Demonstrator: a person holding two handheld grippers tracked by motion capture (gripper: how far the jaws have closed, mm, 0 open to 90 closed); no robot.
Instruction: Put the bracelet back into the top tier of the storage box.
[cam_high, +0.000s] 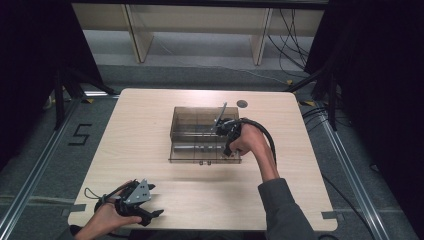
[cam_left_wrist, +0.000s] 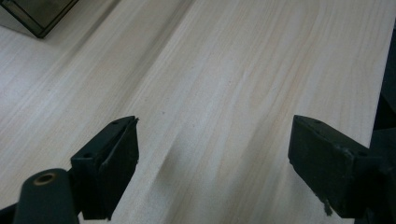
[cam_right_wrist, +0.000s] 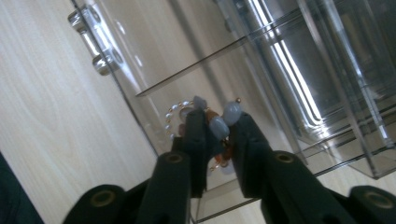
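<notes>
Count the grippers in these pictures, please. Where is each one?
2. The left gripper rests open at the near left table edge. The right gripper is at the clear box, jaws around a beaded piece.

A pale wooden tabletop (cam_high: 150, 130) carried a small dark round disc (cam_high: 242, 104) near its far edge, while beyond that tabletop stood light wooden furniture legs (cam_high: 138, 37), loose black cables (cam_high: 292, 45) trailed on grey floor, and a black "5" marking (cam_high: 80, 134) lay left of it.

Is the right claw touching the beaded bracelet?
Touching: the right gripper view shows the right claw closed on the beaded bracelet, beads squeezed between its jaws.
</notes>
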